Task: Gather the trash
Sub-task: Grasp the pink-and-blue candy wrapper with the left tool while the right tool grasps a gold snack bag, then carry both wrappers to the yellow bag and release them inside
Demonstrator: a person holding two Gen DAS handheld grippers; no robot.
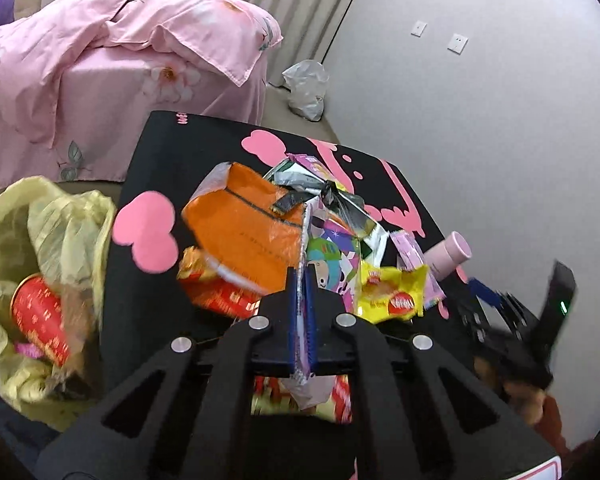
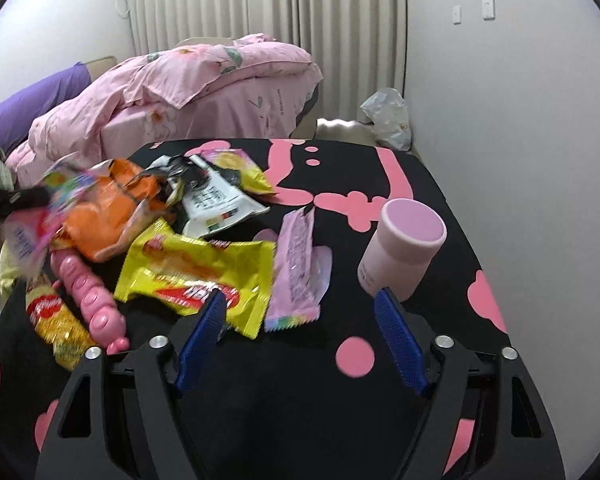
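Observation:
In the left wrist view my left gripper (image 1: 302, 276) is shut on a thin, colourful cartoon-print wrapper (image 1: 302, 240), held edge-on between the blue pads. Beyond it lies a litter pile on the black and pink table (image 1: 204, 152): an orange bag (image 1: 252, 232), a yellow wrapper (image 1: 396, 292) and a pink cup (image 1: 452, 252). A yellow-green trash bag (image 1: 60, 216) gapes at the left with a red cup (image 1: 40, 316) inside. My right gripper (image 2: 302, 296) stands open just above the table, the lower end of a pink wrapper (image 2: 296, 264) between its tips, the yellow wrapper (image 2: 196, 272) to the left and the pink cup (image 2: 404, 248) to the right.
A bed with a pink floral quilt (image 2: 204, 80) stands behind the table. A clear plastic bag (image 2: 388, 120) sits on the floor by the wall. A black-and-white pouch (image 2: 212, 200), a pink knobbly stick (image 2: 88, 292) and a red-yellow wrapper (image 2: 56, 320) also lie on the table.

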